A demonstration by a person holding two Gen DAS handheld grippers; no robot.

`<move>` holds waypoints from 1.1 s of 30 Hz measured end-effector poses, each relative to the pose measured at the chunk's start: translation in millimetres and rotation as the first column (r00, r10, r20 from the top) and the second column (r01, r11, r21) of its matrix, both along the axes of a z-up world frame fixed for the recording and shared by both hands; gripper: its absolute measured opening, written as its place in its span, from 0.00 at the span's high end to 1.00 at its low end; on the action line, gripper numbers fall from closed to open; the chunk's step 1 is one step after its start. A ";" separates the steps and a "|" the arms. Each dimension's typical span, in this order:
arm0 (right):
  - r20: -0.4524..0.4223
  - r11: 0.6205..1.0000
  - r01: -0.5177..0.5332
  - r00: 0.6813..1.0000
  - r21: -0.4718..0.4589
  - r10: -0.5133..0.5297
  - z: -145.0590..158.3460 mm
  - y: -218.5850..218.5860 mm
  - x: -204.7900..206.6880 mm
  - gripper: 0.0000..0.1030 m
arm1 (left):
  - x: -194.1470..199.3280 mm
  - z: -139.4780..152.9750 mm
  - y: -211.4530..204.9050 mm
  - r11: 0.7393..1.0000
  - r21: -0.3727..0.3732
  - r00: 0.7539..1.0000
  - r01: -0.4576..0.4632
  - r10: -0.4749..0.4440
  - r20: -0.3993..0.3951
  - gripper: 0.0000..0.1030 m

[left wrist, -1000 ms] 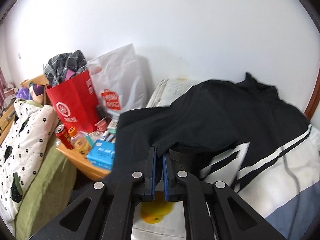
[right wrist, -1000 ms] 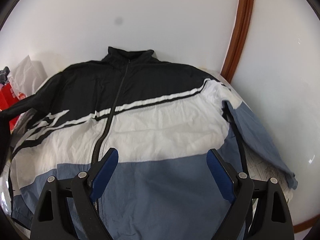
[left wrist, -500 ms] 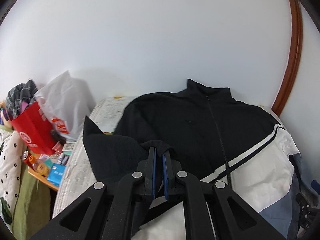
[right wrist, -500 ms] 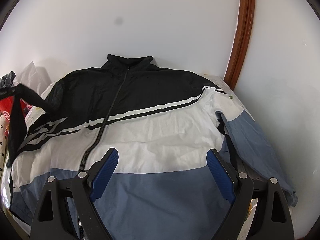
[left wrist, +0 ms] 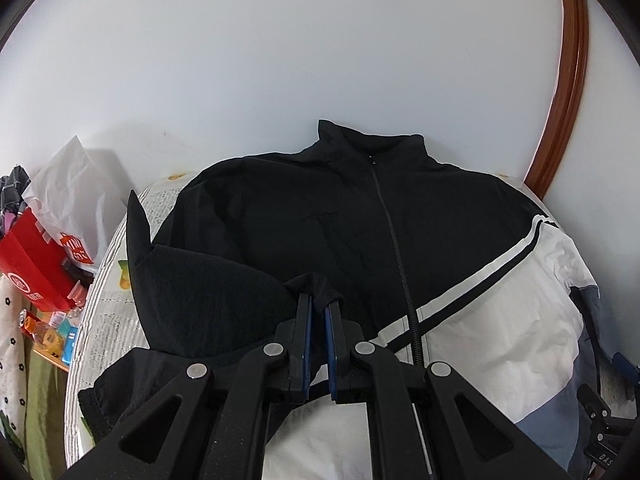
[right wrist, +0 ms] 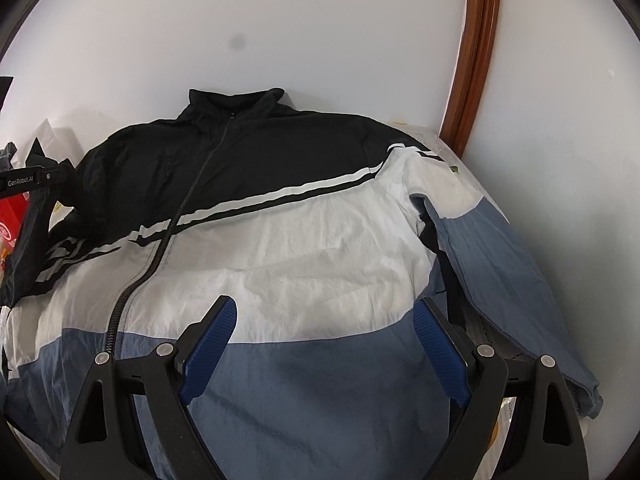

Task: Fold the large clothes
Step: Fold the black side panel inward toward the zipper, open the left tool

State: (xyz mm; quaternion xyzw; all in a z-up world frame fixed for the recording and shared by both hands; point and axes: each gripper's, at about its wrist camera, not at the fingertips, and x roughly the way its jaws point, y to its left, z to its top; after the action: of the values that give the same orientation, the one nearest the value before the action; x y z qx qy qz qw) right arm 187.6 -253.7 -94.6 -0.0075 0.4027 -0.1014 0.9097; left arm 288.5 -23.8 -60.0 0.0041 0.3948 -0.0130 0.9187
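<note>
Two grippers hang over the jacket (right wrist: 304,240), which lies face up against the wall, collar farthest away. Left gripper (left wrist: 319,304) is clamped on the black sleeve (left wrist: 208,292) — drawn over the jacket's chest. Right gripper (right wrist: 324,320) gapes wide above its hem — empty.

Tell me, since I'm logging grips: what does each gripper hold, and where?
The left gripper pinches the jacket's black sleeve at a fold near its end. The right gripper holds nothing.

black sleeve (left wrist: 208,292) carried across jacket (left wrist: 480,320)
</note>
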 end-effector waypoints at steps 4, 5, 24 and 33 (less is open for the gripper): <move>0.004 1.000 -0.009 1.000 -0.007 0.009 3.2 5.2 -3.1 0.14 | -5.3 2.8 4.3 1.000 -0.024 1.000 0.003 -0.003 -0.011 0.92; 0.006 1.000 -0.011 1.000 -0.011 0.011 4.4 7.6 -4.7 0.14 | -8.6 3.9 7.1 0.999 -0.043 1.000 0.005 -0.005 -0.018 0.89; 0.063 0.985 -0.161 0.984 -0.062 0.165 37.5 95.2 -23.5 0.29 | -84.9 17.4 73.9 0.994 -0.105 0.999 -0.039 0.042 0.027 0.40; 0.055 0.945 -0.326 0.944 -0.004 0.326 33.3 169.4 17.8 0.32 | -121.4 -21.1 150.1 0.980 -0.128 0.988 -0.152 0.149 -0.032 0.37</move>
State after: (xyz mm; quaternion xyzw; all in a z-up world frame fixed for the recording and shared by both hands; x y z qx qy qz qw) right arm 205.3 -84.3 -61.3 -0.0687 0.3710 0.0512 0.9247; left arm 167.2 126.3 -81.1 -0.0859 0.4024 0.0308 0.9109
